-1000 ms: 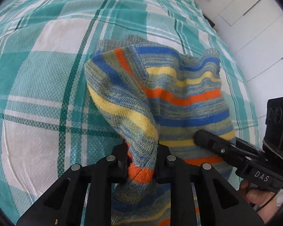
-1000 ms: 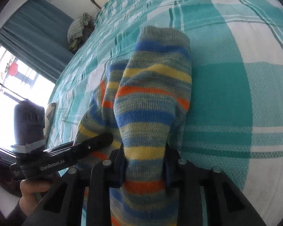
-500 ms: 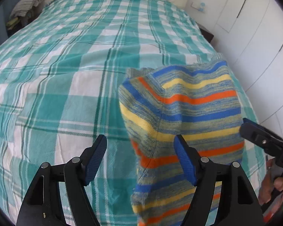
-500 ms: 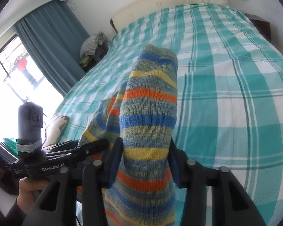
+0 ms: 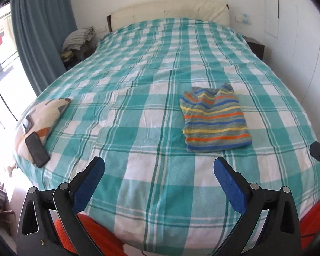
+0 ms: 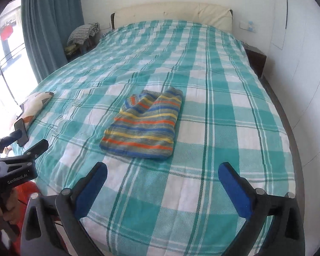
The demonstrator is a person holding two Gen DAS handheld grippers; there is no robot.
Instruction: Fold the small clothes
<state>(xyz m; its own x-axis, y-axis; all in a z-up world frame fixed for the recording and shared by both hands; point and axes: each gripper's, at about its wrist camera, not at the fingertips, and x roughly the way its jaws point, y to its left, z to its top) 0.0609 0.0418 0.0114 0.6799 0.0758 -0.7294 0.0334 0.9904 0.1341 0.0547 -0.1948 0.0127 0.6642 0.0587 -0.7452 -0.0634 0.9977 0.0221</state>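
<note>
A small knit garment with blue, yellow and orange stripes (image 5: pixel 215 121) (image 6: pixel 143 128) lies folded flat on the teal plaid bedspread (image 5: pixel 138 132) (image 6: pixel 224 132). My left gripper (image 5: pixel 159 164) hangs above the bed's near edge, well back from the garment; its jaws are opening wide with nothing between the blue pads (image 5: pixel 228 183). My right gripper (image 6: pixel 162 168) is drawn back the same way, its jaws also opening and empty. In the right wrist view the left gripper (image 6: pixel 32 138) shows at the left edge, in a hand.
A patterned cushion (image 5: pixel 38 117) with a dark phone (image 5: pixel 37 150) on it lies at the bed's left edge. A cream headboard (image 5: pixel 170 10) stands behind, blue curtains (image 5: pixel 40 32) and a clothes pile (image 5: pixel 79 38) to the left, and a dark nightstand (image 5: pixel 256 47) and white wall to the right.
Both grippers let go of the striped garment, opened wide and pulled back and up from the bed. The garment now lies folded flat on the bedspread.
</note>
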